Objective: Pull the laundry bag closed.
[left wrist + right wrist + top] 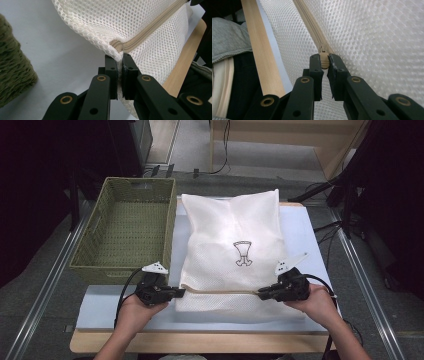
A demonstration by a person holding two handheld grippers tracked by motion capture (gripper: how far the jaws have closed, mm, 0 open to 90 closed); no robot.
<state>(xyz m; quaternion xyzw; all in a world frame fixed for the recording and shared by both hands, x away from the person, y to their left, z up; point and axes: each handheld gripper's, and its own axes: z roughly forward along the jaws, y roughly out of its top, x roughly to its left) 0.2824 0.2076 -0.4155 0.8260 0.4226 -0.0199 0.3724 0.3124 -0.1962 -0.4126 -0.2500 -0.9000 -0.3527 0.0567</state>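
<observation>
A white mesh laundry bag point(232, 240) with a small printed figure lies on the pale mat, its beige zipper point(220, 291) running along the near end. My left gripper point(181, 291) is shut on the bag's left corner, where the zipper ends point(117, 46). In the left gripper view the mesh fabric is pinched between the jaws point(119, 65). My right gripper point(261, 294) is shut on the beige zipper pull point(324, 58) at the right end of the zipper. The mesh bag point(372, 40) spreads beyond the right jaws.
A green woven basket point(125, 227) stands empty at the left, close to the bag; its wall point(15, 67) shows beside the left gripper. The wooden table edge point(200, 342) runs along the front. Cables and furniture legs lie on the floor beyond.
</observation>
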